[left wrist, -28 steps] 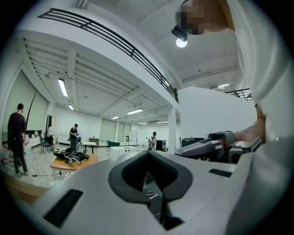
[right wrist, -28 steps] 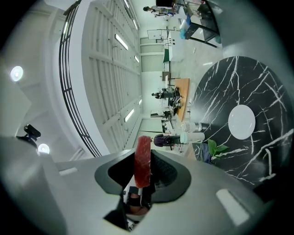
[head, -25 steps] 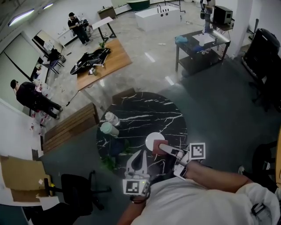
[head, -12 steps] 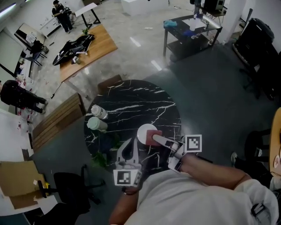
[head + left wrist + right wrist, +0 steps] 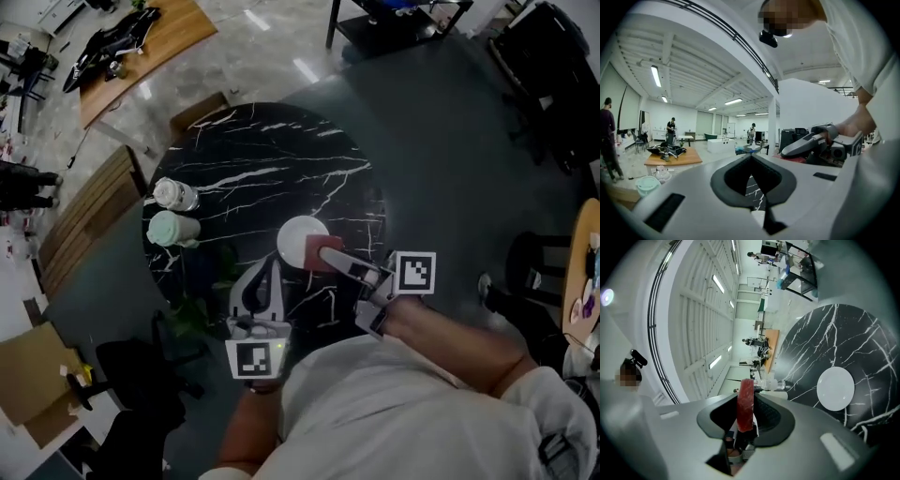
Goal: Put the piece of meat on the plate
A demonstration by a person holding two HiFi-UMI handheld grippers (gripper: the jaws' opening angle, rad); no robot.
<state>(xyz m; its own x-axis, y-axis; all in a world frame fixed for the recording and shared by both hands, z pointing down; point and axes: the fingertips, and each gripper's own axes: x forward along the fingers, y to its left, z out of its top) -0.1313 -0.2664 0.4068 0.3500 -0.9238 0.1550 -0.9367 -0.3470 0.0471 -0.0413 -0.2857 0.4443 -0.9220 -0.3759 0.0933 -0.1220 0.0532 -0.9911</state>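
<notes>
Head view: I look steeply down on the marble table (image 5: 253,169) from above. Right gripper view: close over it, rolled sideways, sharing the plate (image 5: 295,234). Left gripper view: level across it.

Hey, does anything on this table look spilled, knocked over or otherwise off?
Nothing stands out. The plate lies flat and bare on the table, the meat is clamped in the right tool, and the bottle and cup stand upright.

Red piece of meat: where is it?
Head view: the right gripper clamps the red meat at the right edge of the round white plate.
</notes>
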